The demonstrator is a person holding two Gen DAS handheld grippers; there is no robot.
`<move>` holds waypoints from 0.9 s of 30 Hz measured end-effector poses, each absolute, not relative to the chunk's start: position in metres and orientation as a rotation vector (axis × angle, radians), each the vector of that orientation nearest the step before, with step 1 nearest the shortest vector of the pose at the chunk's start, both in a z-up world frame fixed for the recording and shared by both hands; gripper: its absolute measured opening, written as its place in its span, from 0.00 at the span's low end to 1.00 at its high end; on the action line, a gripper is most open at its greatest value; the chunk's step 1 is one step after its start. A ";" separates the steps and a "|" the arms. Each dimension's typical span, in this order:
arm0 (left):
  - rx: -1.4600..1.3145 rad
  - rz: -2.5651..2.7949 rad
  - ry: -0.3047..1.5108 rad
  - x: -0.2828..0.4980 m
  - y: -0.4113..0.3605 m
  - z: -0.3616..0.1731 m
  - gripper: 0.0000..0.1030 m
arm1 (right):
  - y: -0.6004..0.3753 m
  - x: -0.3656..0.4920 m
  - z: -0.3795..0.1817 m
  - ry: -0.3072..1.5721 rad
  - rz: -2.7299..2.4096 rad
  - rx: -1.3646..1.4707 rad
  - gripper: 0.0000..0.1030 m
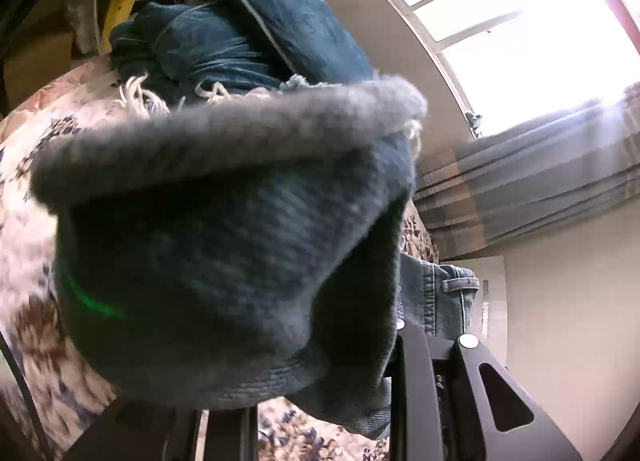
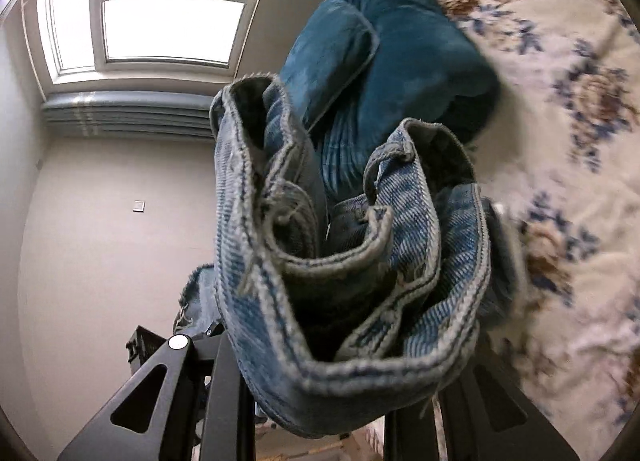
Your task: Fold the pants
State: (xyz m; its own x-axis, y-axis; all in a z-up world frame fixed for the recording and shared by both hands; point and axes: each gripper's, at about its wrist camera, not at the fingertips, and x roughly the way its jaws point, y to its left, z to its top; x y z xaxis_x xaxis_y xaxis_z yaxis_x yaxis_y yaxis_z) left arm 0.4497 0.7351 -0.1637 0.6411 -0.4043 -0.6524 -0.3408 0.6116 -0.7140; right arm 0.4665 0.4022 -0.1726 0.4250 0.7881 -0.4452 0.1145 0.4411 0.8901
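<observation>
You have the pants (image 2: pixel 360 221) lifted off the floral bedspread (image 2: pixel 560 101), bunched close in front of both cameras, with the rest of the denim trailing away toward the bed. Your right gripper (image 2: pixel 320 401) is pinching the waistband (image 2: pixel 256 253), whose doubled, stitched edge and belt loop curl up between its black fingers (image 2: pixel 224 393). Your left gripper (image 1: pixel 324 413) appears closed on a thick roll of fabric that looks like a leg end near the frayed hem (image 1: pixel 140 97), though cloth hides the fingertips, so I cannot tell how firm that bite is. Expect this denim to feel heavy and limp but fairly stiff at the seams; it is not slippery or fragile, and it sags under its own weight. The waistband and hems are the soundest places to hold. No containers are in clear view.
</observation>
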 end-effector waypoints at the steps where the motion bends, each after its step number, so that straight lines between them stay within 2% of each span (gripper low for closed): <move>1: -0.945 -0.046 0.929 0.458 0.749 -0.182 0.20 | 0.422 0.477 -0.183 1.066 0.528 1.040 0.23; 5: -0.962 -0.026 1.041 0.471 0.797 -0.278 0.21 | 0.472 0.490 -0.252 1.111 0.492 1.056 0.23; 8: -0.942 -0.001 1.170 0.463 0.814 -0.356 0.21 | 0.498 0.483 -0.327 1.210 0.427 1.045 0.23; 10: -0.953 -0.017 1.200 0.457 0.820 -0.388 0.24 | 0.503 0.461 -0.367 1.262 0.370 1.065 0.24; 13: -0.966 -0.052 1.209 0.446 0.822 -0.401 0.28 | 0.501 0.442 -0.396 1.271 0.342 1.181 0.36; 15: -0.937 -0.072 1.236 0.447 0.825 -0.400 0.30 | 0.501 0.434 -0.394 1.303 0.332 1.186 0.42; 17: -0.907 -0.066 1.252 0.449 0.832 -0.393 0.37 | 0.497 0.432 -0.385 1.329 0.319 1.163 0.55; 20: -0.818 -0.064 1.255 0.441 0.826 -0.371 0.41 | 0.484 0.427 -0.360 1.314 0.286 1.106 0.61; 24: -0.651 -0.004 1.255 0.430 0.806 -0.340 0.41 | 0.466 0.422 -0.326 1.290 0.210 0.962 0.66; 27: -0.594 0.037 1.264 0.434 0.806 -0.336 0.41 | 0.480 0.435 -0.295 1.304 0.152 0.680 0.66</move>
